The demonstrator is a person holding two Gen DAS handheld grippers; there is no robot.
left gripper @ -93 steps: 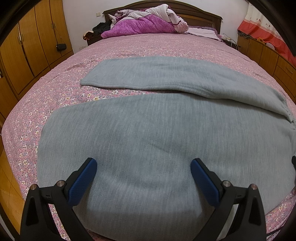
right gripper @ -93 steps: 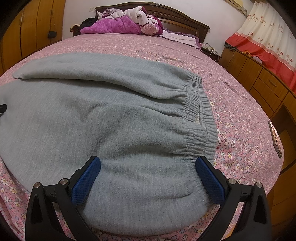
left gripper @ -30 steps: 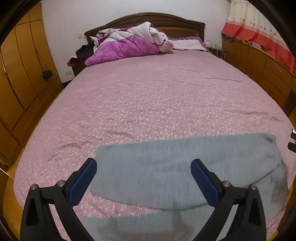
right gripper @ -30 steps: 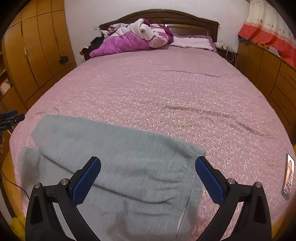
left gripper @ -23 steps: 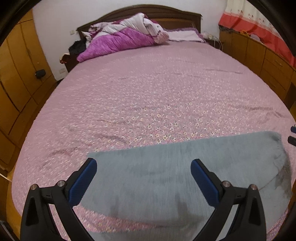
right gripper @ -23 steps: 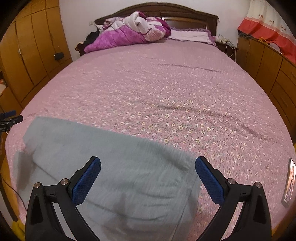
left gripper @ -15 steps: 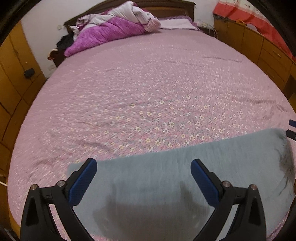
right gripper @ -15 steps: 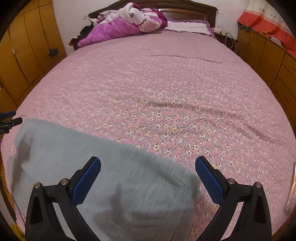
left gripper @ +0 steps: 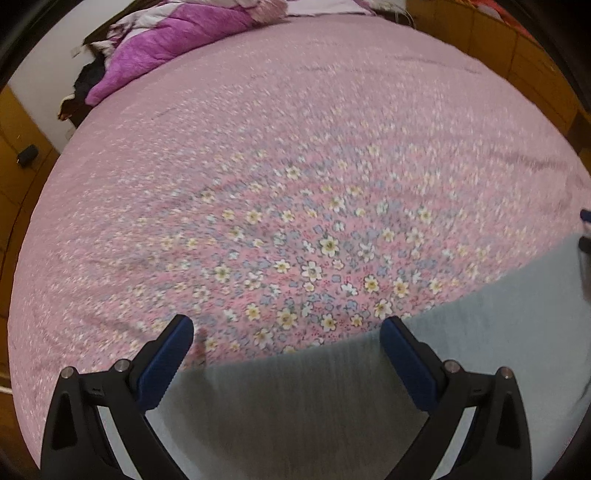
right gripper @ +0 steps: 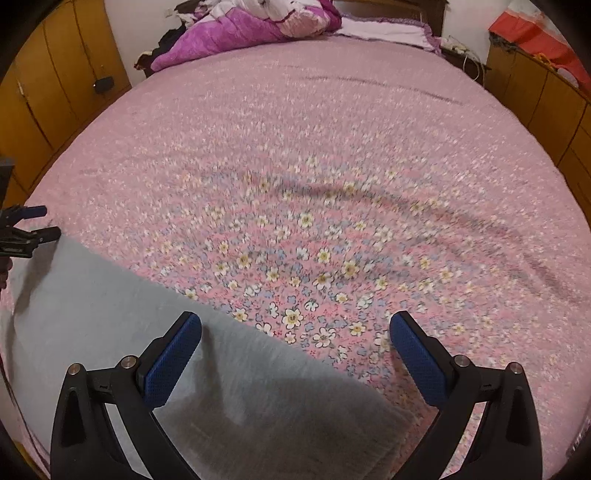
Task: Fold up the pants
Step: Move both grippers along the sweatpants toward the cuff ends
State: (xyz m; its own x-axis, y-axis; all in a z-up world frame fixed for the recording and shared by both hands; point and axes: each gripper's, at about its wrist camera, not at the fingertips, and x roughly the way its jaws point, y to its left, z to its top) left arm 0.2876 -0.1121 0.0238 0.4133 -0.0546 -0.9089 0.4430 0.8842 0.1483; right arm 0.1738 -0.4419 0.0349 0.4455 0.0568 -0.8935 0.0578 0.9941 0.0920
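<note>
Two hand-held grippers hang over the near side of the bed, both with blue pads spread wide and nothing between them. The left hand-held gripper [left gripper: 286,341] sits above the far edge of the soft grey knitted pants [left gripper: 314,402], which lie flat along the near edge of the pink flower-printed bedspread [left gripper: 295,155]. The right hand-held gripper [right gripper: 295,334] hovers over the other end of the same garment [right gripper: 122,314], where a rounded corner of grey cloth ends just under its right pad.

The pants' long axis runs side to side, across both views, so each gripper has one end of the cloth directly below and slightly toward the person. The far edge of the cloth runs roughly level with the pad tips in both views. Neither is clearly nearer; the left has cloth under both pads, the right only under its left pad.

Beyond the pants the bedspread is open all the way to the crumpled purple quilt [right gripper: 236,35] at the headboard, leaving broad room to carry a fold forward. Wooden cabinets [right gripper: 48,92] flank the bed, well apart from the work. Motion blur hides fine creases.
</note>
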